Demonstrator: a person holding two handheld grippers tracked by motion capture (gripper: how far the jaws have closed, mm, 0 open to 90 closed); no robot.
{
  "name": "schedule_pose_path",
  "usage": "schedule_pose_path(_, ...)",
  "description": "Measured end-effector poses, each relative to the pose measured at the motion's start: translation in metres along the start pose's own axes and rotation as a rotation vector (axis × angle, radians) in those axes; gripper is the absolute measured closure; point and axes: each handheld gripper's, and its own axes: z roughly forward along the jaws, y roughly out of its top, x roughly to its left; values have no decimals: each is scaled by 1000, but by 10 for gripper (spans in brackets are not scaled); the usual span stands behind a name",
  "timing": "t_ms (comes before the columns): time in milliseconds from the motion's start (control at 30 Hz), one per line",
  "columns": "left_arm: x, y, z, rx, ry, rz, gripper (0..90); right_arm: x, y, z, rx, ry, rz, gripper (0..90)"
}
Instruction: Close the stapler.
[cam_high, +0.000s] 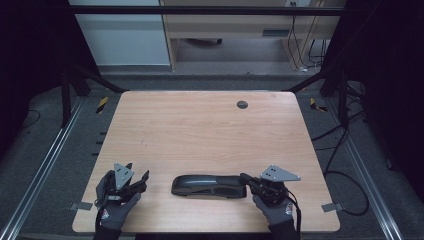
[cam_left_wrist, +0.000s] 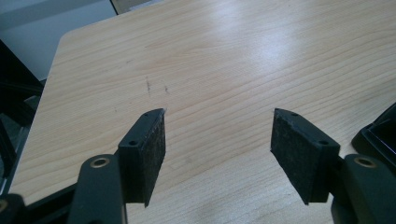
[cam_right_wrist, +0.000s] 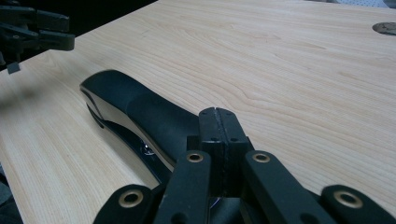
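**Black stapler lay between two hand-held grippers on a wooden table**

Wood-grain table (cam_high: 200, 130), pale and mostly bare, filled the high view. Near its front edge lay a long black stapler (cam_high: 207, 186), flat on its side-to-side length, roughly midway between the person's two gloved hands.

At the stapler's right end sat the right gripper (cam_high: 248, 180). Its jaws were pressed fully together, pad against pad, with nothing caught between them. In the right gripper view the closed tips (cam_right_wrist: 218, 122) rested at or just over the stapler's (cam_right_wrist: 140, 109) near end; whether they touched it could not be told. Closed tips placed that way looked suited to pushing or steadying the stapler rather than lifting it.

The left gripper (cam_high: 137, 179) waited well left of the stapler, apart from it. Its jaws stood wide open and empty, bare wood (cam_left_wrist: 219, 70) showing between the two pads (cam_left_wrist: 152, 154), probably ready to close on the stapler's left end.

A small dark round grommet (cam_high: 242, 104) sat near the table's far edge.
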Motion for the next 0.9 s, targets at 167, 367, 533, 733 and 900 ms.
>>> schedule_pose_path(167, 1, 0, -1, -1, 3, 2, 351, -1, -4, 3, 17, -7, 5, 900)
schedule_pose_path(367, 2, 0, -1, -1, 4, -3, 351, -1, -3, 3, 19, -8, 2, 900)
schedule_pose_path(533, 2, 0, -1, -3, 4, -3, 351, -1, -5, 4, 20, -14, -6, 900)
schedule_pose_path(733, 3, 0, -1, -4, 5, -4, 352, -1, -5, 4, 19, -12, -5, 900)
schedule_pose_path(900, 3, 0, -1, -4, 6, -3, 351, -2, -5, 4, 17, -8, 4, 900)
